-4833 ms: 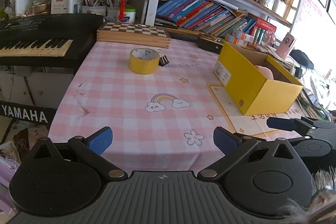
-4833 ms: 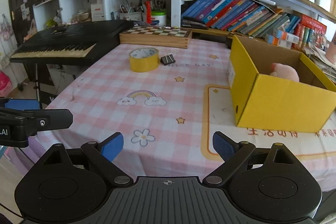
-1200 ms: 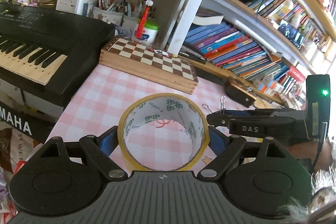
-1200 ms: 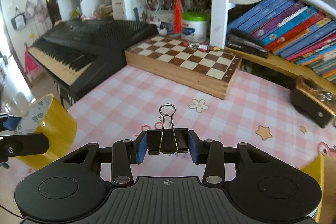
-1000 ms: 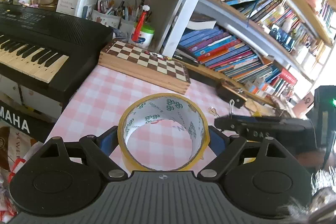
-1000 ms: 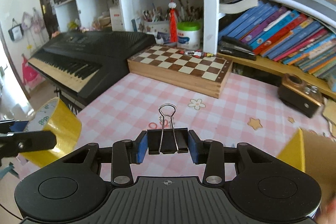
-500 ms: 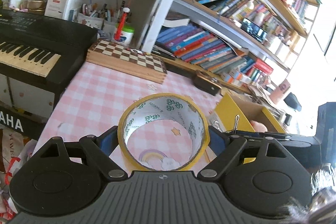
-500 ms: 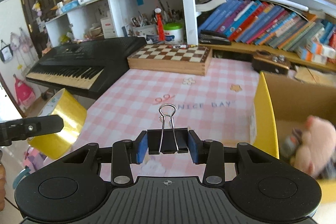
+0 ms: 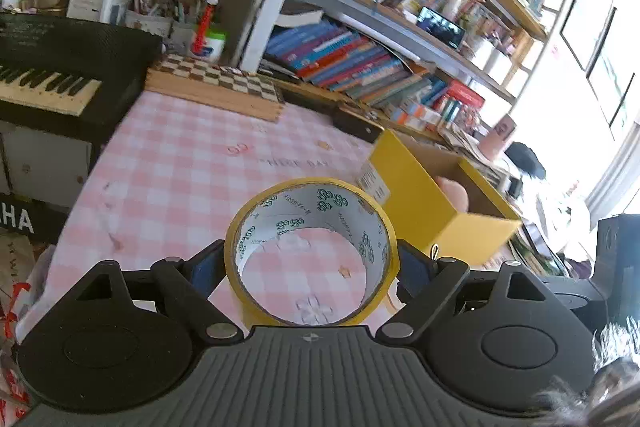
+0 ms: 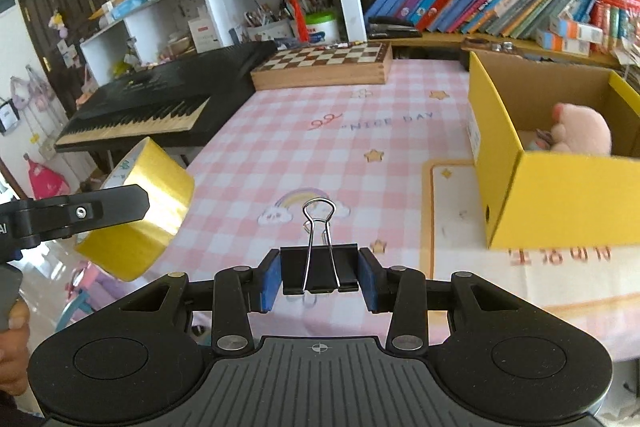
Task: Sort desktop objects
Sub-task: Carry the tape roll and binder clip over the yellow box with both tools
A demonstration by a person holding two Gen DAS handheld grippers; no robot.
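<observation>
While left gripper [image 9: 310,267] clamps tape roll [image 9: 312,219], right gripper [image 10: 319,281] level, pinching binder clip [image 10: 319,267]

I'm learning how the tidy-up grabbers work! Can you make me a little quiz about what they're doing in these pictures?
1. True or false: the left gripper has its jaws shut on the yellow tape roll.
2. What does the right gripper hold? A) a pen B) a black binder clip C) a chess piece
3. Fill in: a pink plush toy lies inside the yellow ____.

Key: 1 true; 2 B; 3 box.
</observation>
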